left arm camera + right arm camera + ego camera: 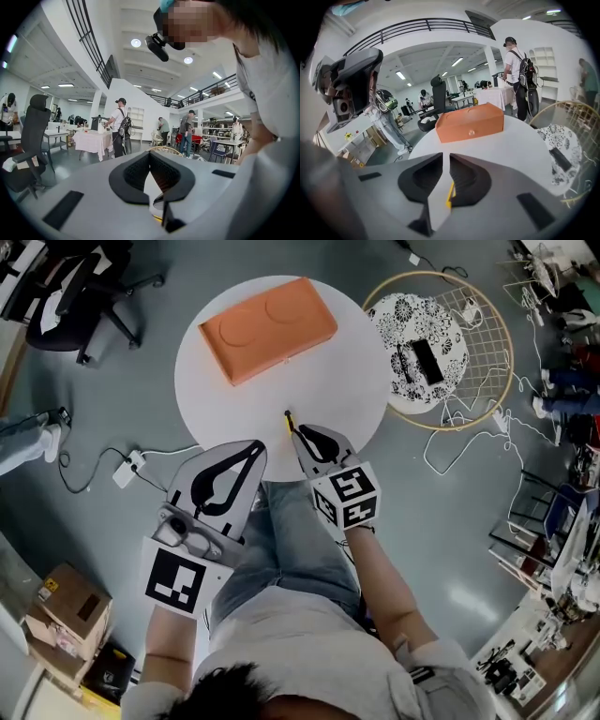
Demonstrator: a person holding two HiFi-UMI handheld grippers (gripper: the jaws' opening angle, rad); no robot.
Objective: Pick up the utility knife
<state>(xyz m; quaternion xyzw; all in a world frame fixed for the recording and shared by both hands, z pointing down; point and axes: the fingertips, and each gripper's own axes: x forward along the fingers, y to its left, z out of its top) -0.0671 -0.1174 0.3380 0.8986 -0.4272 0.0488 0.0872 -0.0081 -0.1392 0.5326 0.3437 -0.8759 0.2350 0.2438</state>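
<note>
The utility knife [288, 418] is thin and yellow and black. Its tip sticks out past my right gripper [295, 430], which is shut on it just above the near edge of the round white table [356, 381]. In the right gripper view a yellow strip of the knife [450, 193] shows between the nearly closed jaws of the right gripper [446, 157]. My left gripper [258, 446] is shut with nothing in it, off the table's near left edge over the person's lap. The left gripper [150, 154] points up and across the room in its own view.
An orange box [267, 327] lies at the far side of the table and straight ahead in the right gripper view [469, 123]. A round wire basket [487, 324] with a patterned cushion stands to the right. An office chair [80, 296], floor cables and a cardboard box [66, 610] lie left.
</note>
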